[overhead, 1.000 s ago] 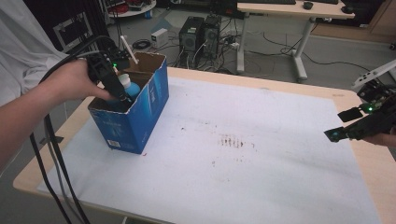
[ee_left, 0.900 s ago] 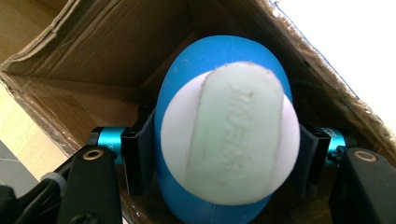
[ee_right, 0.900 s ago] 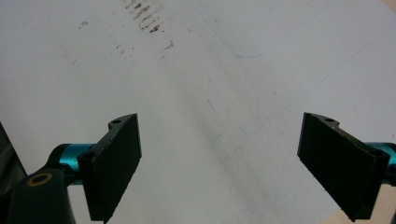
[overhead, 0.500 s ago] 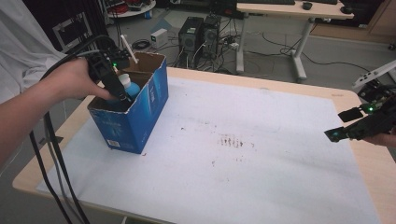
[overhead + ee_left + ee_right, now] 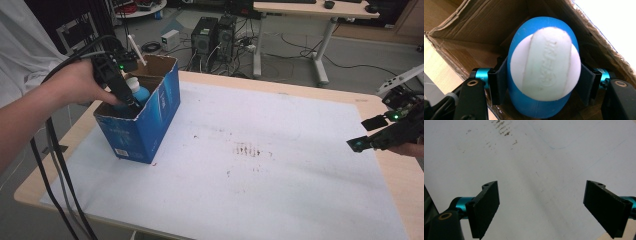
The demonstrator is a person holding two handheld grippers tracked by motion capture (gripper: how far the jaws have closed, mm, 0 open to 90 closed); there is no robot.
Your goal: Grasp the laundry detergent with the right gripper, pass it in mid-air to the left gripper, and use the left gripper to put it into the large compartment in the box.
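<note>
A blue cardboard box (image 5: 145, 130) stands open-topped at the table's left. Inside it stands a blue bottle (image 5: 138, 92) with a white cap (image 5: 545, 67). My left gripper (image 5: 131, 101) reaches down into the box, its jaws on either side of the bottle (image 5: 539, 110). They have just been opening a little, with the bottle between them and the pads (image 5: 499, 85) still against its sides. At the table's right edge my right gripper (image 5: 366, 134) hovers open over the white sheet, nothing between its fingers (image 5: 486, 207).
A white sheet (image 5: 280, 190) covers most of the table, with brown stains (image 5: 247, 149) near its middle. The box's brown inner walls (image 5: 481, 25) crowd the left gripper. Beyond the table's far edge stand computer cases (image 5: 210, 32) and a desk leg (image 5: 322, 45).
</note>
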